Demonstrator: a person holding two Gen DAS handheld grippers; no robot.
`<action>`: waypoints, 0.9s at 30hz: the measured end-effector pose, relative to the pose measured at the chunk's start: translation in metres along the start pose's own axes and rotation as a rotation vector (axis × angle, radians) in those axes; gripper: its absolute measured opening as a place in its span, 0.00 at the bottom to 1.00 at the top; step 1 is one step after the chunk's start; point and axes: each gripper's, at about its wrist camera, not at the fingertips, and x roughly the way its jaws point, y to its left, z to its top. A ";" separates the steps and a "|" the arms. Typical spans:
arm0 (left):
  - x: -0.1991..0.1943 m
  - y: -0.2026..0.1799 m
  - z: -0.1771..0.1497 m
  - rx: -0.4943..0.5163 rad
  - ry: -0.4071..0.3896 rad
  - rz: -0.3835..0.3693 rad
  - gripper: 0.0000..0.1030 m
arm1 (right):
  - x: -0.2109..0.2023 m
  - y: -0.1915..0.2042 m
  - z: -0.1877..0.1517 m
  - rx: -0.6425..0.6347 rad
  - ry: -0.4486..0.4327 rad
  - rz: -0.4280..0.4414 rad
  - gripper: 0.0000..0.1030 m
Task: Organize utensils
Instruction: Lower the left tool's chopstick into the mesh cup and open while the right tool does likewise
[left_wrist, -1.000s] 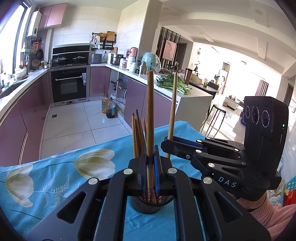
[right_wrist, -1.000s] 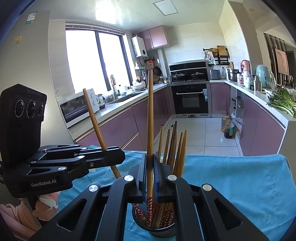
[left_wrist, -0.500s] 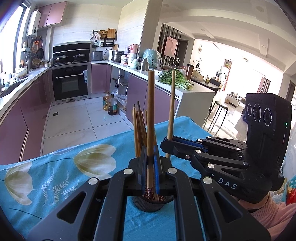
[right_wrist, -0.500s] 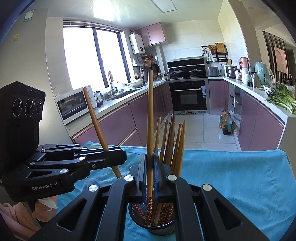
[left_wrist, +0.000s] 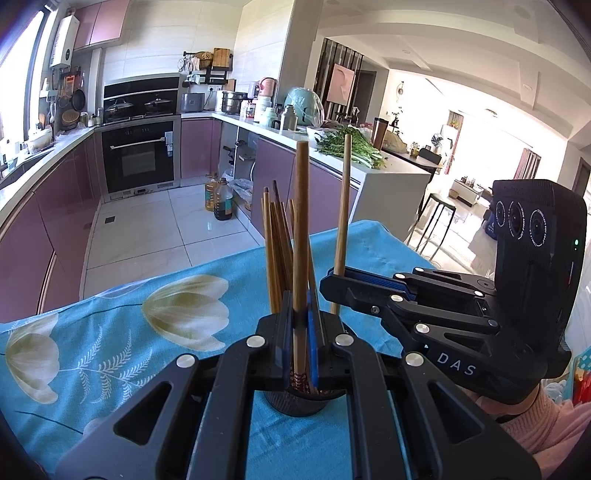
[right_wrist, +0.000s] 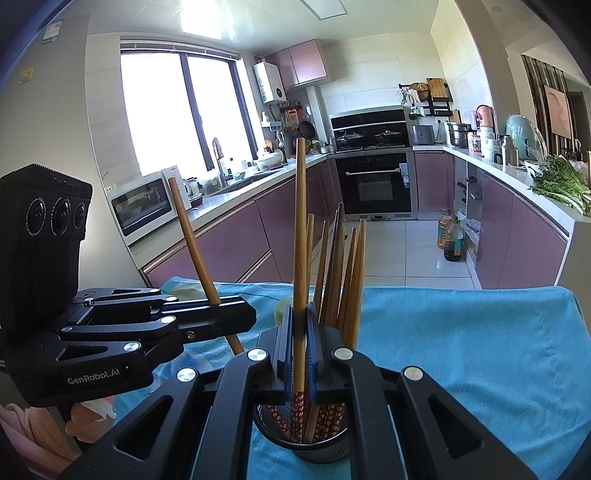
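Note:
A black mesh holder stands on the blue cloth with several wooden chopsticks upright in it. My left gripper is shut on one chopstick, upright, its patterned lower end inside the holder. My right gripper is shut on another chopstick, its red patterned end also in the holder. Each gripper shows in the other's view: the right one holding its chopstick, the left one holding its chopstick tilted.
The table carries a blue cloth with a white tulip print. Behind are purple kitchen cabinets, an oven, oil bottles on the floor, and greens on the counter.
Both grippers have sunk a little, taking their chopsticks deeper into the holder. Both stay shut.

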 end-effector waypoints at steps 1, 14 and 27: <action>0.001 0.000 0.000 0.001 0.002 0.001 0.07 | 0.000 0.000 0.000 0.001 0.001 -0.001 0.06; 0.012 0.003 -0.006 0.003 0.033 0.005 0.07 | 0.006 -0.006 -0.008 0.016 0.026 0.001 0.06; 0.019 0.004 -0.008 0.003 0.051 0.010 0.07 | 0.012 -0.013 -0.013 0.023 0.051 0.005 0.06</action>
